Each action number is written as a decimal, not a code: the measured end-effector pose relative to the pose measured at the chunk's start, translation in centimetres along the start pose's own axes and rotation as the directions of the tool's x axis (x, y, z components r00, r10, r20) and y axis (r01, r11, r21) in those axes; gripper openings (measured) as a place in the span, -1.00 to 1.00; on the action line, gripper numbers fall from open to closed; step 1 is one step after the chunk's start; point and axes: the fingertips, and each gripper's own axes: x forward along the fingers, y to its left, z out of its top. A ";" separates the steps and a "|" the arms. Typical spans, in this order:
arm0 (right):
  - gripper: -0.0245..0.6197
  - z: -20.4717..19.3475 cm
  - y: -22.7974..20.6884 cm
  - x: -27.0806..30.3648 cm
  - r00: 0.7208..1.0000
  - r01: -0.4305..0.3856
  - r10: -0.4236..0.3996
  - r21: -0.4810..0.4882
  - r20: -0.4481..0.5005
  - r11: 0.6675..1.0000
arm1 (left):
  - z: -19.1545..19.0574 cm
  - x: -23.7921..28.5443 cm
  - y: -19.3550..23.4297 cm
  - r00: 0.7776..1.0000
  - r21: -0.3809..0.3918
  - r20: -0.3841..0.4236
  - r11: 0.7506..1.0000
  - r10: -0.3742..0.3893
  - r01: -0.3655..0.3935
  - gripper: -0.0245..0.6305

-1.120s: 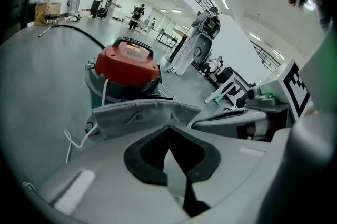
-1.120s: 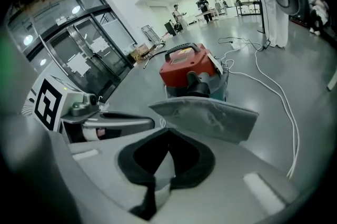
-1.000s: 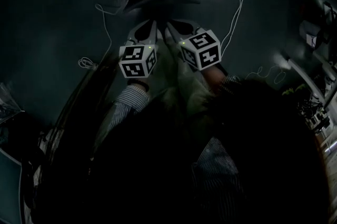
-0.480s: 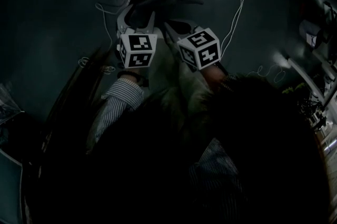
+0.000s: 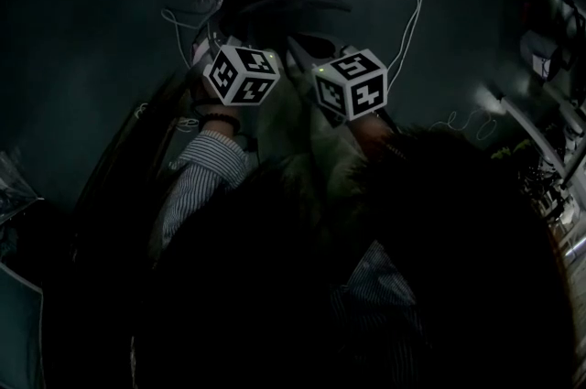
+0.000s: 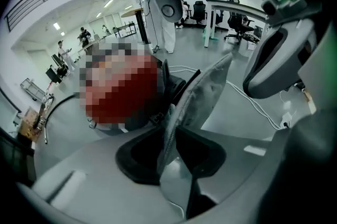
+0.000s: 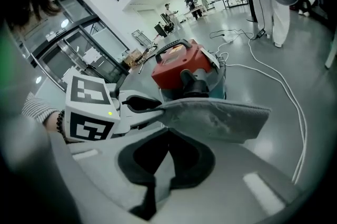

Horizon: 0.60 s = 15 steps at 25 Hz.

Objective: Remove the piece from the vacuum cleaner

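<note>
**Two hand-held grippers and the piece (image 7: 216,115), all on the person's side of the vacuum cleaner (image 7: 181,67).**

Nearest is the right gripper (image 7: 168,133). Its jaws are clenched on a narrow fold of the grey fabric piece, which runs down through the gap between them.

Just beyond those jaws the piece spreads into a flat, roughly level panel. Its long axis lies crosswise to the right gripper. One end sits at the tips of the left gripper (image 7: 156,107); the other end is free and points off to the vacuum cleaner's right, as the right gripper view has it.

The left gripper meets the piece from the side. In the left gripper view the panel stands edge-on between the jaws and rises away from them, up and to the right. These jaws are closing with the piece between them. A dark slit shows beside the fabric, so the pads do not appear to press yet. The right gripper is therefore judged to carry the piece.

Beyond both grippers the red vacuum cleaner sits on the floor (image 7: 316,59). The piece hangs near it, between it and the person. No contact between them can be made out, although they overlap in the right gripper view.

In the head view the two grippers lie side by side, about equally near the vacuum cleaner.

Farthest is a white cable (image 7: 303,123), on the floor to the vacuum cleaner's right.

Judgement: the coming move is a pull away from the vacuum cleaner, toward the person.
</note>
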 end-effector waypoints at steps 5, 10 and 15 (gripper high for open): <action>-0.92 0.2 -0.3 -0.1 1.000 0.010 -0.010 0.009 0.009 1.000 | -0.3 0.2 -0.9 0.998 0.006 -0.014 0.998 -0.059 0.060 -0.79; -0.92 0.1 -0.2 -0.9 1.000 0.019 -0.019 0.030 0.005 0.999 | -0.2 -0.9 -2.5 0.990 -0.031 -0.005 0.990 -0.141 0.141 -0.83; -0.92 0.2 0.4 -2.4 1.000 0.029 -0.029 0.037 0.010 0.999 | -0.2 -2.9 -5.2 0.981 -0.015 -0.002 0.981 -0.192 0.191 -0.84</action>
